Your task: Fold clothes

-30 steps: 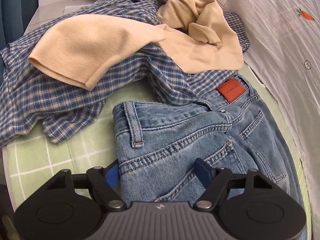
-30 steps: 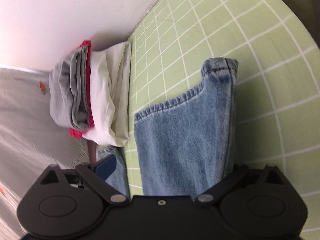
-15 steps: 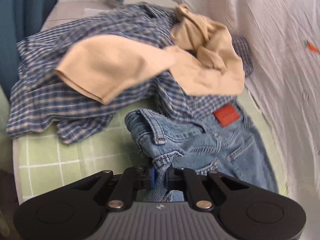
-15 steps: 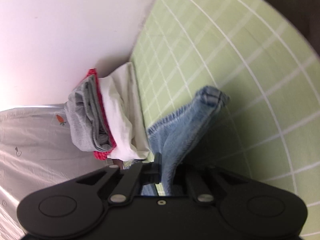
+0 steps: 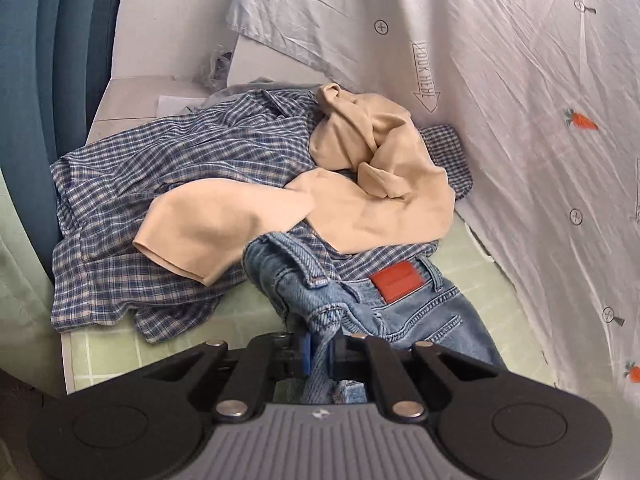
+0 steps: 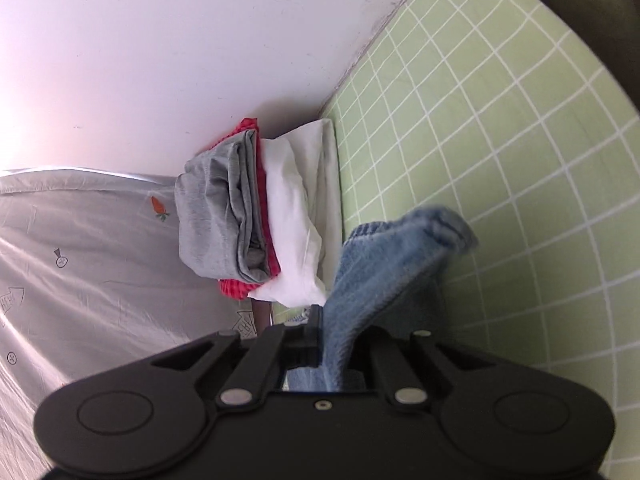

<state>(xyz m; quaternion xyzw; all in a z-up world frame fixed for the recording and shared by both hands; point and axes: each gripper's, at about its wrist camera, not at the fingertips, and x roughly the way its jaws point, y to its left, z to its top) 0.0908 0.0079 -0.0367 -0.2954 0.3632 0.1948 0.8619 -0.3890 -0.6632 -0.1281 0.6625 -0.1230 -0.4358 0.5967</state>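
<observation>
Closest in, the left gripper (image 5: pixel 319 350) had its jaws pinched together on the waistband of the blue jeans (image 5: pixel 404 314), denim bunched up between the blue pads. The right gripper (image 6: pixel 329 344) was likewise clamped tight on a jeans leg near the hem (image 6: pixel 404 252), cloth lifted off the surface and blurred. One pair of jeans: waist end at the left gripper, red patch (image 5: pixel 397 281) facing up, body running away to the right along the grey printed sheet (image 5: pixel 540 120); full long axis could not be told, ends seen in separate views. The jeans lay on the green checked bedsheet (image 6: pixel 500 140). Just beyond the waistband, touching it, one blue plaid shirt (image 5: pixel 160 176) was spread crumpled, with one beige garment (image 5: pixel 360 196) draped on top. In the right wrist view, past the hem, one folded stack sat by the white wall (image 6: pixel 180 60): a grey piece (image 6: pixel 212 216), a red piece (image 6: pixel 232 288), a white piece (image 6: pixel 292 216), three in all.
</observation>
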